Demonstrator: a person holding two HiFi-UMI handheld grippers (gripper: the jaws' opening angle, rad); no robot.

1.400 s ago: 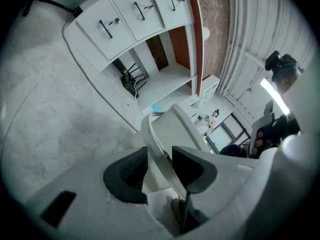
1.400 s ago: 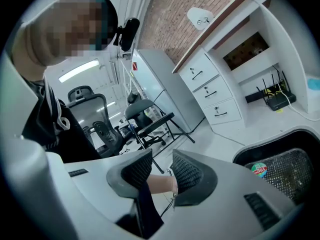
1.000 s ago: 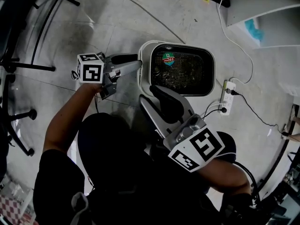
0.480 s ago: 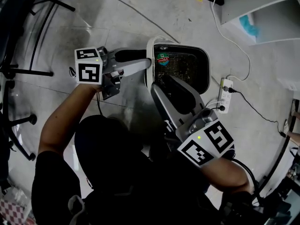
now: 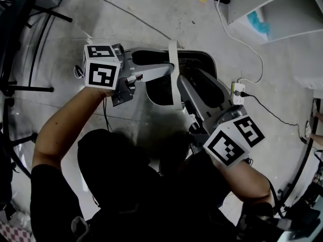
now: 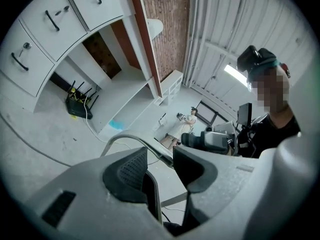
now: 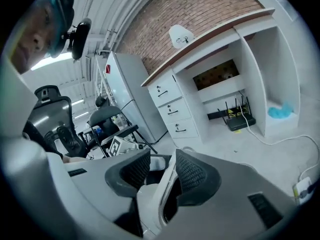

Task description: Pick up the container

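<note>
The container (image 5: 173, 74) is a white bin with a dark inside, and it hangs tipped on edge above the floor between both grippers. My left gripper (image 5: 164, 66) reaches in from the left and is shut on its thin rim (image 6: 152, 194). In the left gripper view the rim runs between the two dark pads (image 6: 127, 171). My right gripper (image 5: 187, 82) comes from below and straddles the near wall (image 7: 155, 199). Its jaws have just been opening a little, with that wall still clamped between the pads (image 7: 192, 176).
A power strip (image 5: 237, 91) with cables lies on the concrete floor just right of the container. White shelving (image 5: 267, 9) holds something blue (image 5: 256, 23) at the top right. Black chair legs (image 5: 20, 39) stand at the left. A white drawer unit (image 7: 175, 109) stands ahead.
Both grippers have moved up the picture with the container. The container, which lay flat with its open top showing, now stands tipped on edge, raised on the left side.
</note>
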